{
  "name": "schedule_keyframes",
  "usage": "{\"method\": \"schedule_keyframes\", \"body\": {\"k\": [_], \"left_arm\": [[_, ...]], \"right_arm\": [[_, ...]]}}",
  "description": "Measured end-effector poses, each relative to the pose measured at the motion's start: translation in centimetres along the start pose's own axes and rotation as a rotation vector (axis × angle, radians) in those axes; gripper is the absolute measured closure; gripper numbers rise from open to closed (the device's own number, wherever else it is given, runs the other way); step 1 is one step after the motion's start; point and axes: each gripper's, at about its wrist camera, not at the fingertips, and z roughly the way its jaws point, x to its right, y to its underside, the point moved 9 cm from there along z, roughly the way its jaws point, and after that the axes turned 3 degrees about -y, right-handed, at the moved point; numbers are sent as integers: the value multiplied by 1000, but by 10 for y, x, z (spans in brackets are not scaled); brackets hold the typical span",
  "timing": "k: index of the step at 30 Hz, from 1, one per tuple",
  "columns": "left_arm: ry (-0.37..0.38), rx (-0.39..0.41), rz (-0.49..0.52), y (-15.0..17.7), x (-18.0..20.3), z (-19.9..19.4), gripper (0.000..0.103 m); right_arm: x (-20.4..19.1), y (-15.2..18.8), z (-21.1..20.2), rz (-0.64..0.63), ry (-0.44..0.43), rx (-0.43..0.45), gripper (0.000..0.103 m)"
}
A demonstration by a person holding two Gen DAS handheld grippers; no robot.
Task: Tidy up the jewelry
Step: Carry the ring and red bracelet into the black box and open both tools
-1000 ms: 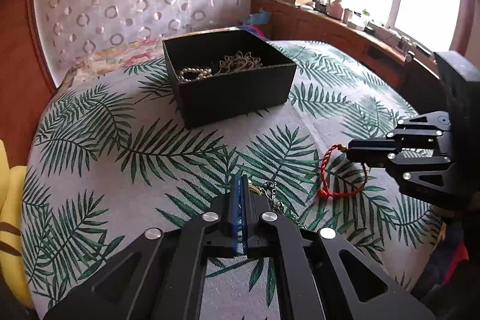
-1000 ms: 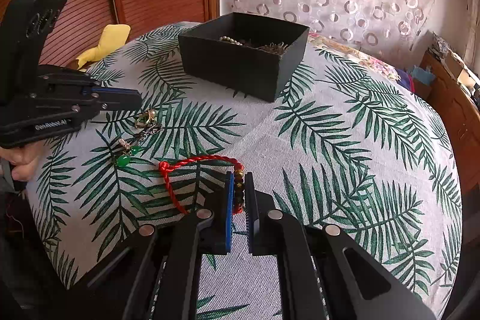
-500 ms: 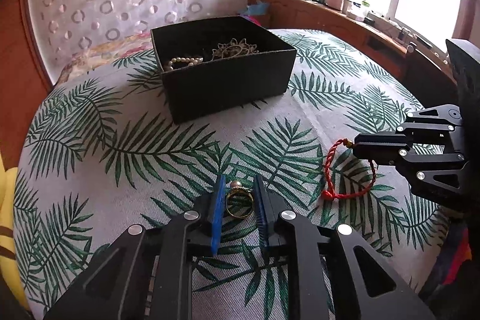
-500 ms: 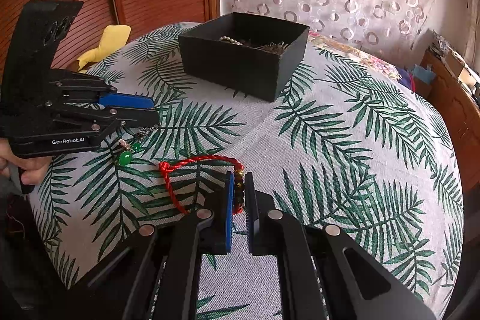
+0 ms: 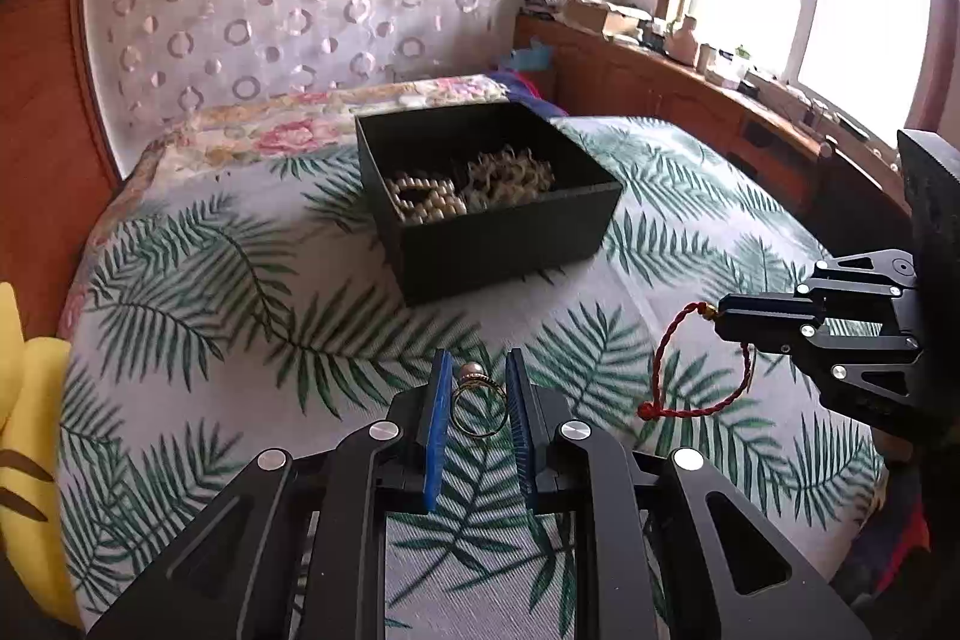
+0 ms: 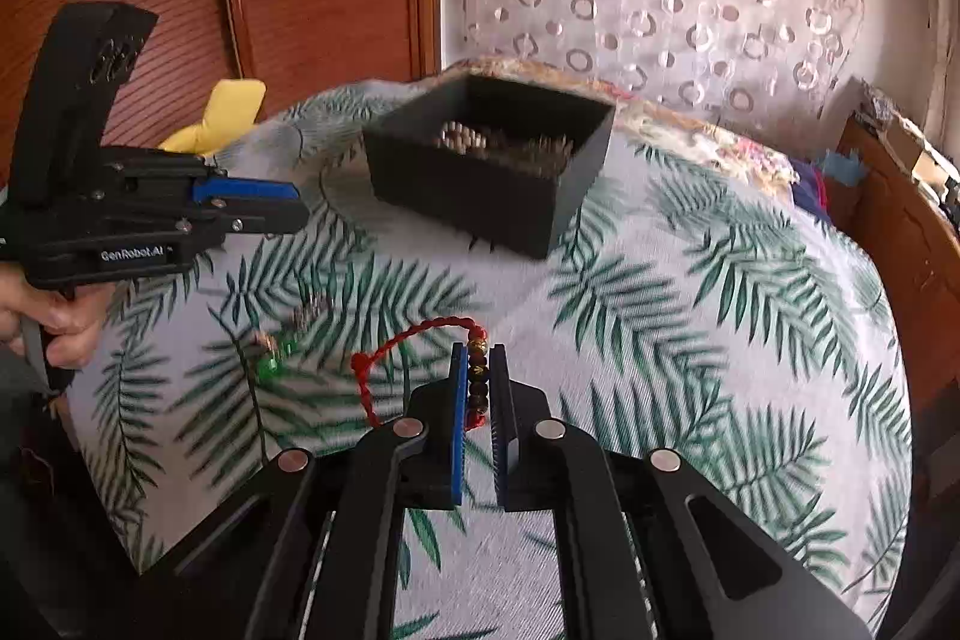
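A black open box (image 5: 504, 244) stands on the palm-leaf cloth and holds a pearl string (image 5: 426, 203) and a gold lacy piece (image 5: 510, 175). My left gripper (image 5: 479, 388) is shut on a gold ring with a pearl (image 5: 478, 403), lifted above the cloth. My right gripper (image 6: 478, 370) is shut on the beaded part of a red cord bracelet (image 6: 408, 340), also lifted; the bracelet also shows in the left wrist view (image 5: 696, 376). The box shows in the right wrist view (image 6: 480, 184) too.
A green-bead piece (image 6: 270, 364) and a small metal piece (image 6: 309, 310) lie on the cloth (image 6: 690, 340) left of the bracelet. A yellow soft toy (image 5: 24, 430) sits at the left edge. A wooden sill (image 5: 690, 100) with clutter runs along the window.
Both grippers have risen and moved toward the box with their pieces. The left gripper took hold of the ring from the cloth about a second ago and lifted it.
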Motion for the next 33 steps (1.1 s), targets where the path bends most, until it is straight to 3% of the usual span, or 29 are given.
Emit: {"method": "schedule_keyframes", "body": {"k": [11,18,30,32,33], "left_arm": [[-12,54,10,-36,-2,-5,86],[-23,68,12,-50,-6,-1,86],[-34,77,26,-76,-8,10,86],[-42,75,32,-80,-8,14,86],[-46,75,32,-83,-9,16,86]], "right_arm": [[10,-72,-6,-21,47,109,95],[30,-99,17,0,76,117,95],[39,-121,64,44,24,81,94],[40,-121,66,38,25,78,92],[41,-121,66,39,27,79,82]]}}
